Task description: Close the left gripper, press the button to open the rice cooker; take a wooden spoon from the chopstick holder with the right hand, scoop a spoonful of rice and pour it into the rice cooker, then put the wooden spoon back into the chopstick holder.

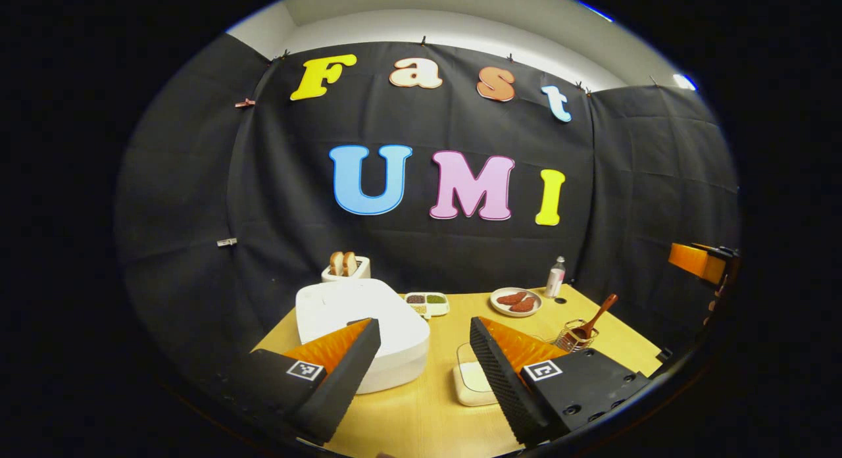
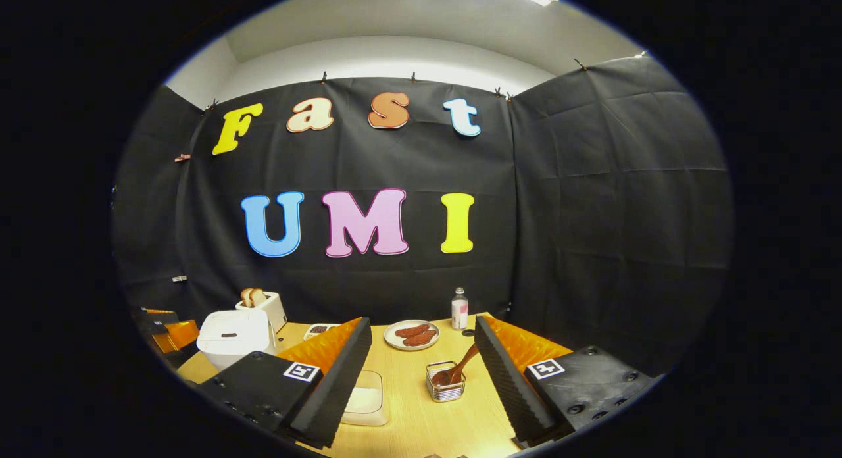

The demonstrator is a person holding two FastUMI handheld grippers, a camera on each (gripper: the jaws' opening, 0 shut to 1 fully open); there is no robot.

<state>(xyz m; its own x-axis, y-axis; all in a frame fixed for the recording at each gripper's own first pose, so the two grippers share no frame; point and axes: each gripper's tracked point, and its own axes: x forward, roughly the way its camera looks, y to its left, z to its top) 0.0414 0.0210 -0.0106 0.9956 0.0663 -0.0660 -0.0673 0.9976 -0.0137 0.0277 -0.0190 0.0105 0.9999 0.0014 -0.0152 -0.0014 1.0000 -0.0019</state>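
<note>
Left gripper view, lower left: the rice cooker (image 1: 362, 330), white with rounded corners, sits lid down on the bench (image 1: 421, 412). The left hand-held gripper (image 1: 424, 372) hangs above the bench, fingers spread wide, pinching nothing; its left finger overlaps the cooker's front edge. Behind the cooker stands a toaster (image 1: 345, 268) with bread.

Lower centre: a shallow container of rice (image 1: 470, 379).

Lower right: the wire chopstick holder (image 1: 573, 338) carries the wooden spoon (image 1: 595, 318), bowl down, handle slanting to upper right.

Right gripper view, lower centre: the right hand-held gripper (image 2: 421, 379) is likewise spread and empty. The spoon lies between its fingers, long axis tilted up-right.
</note>
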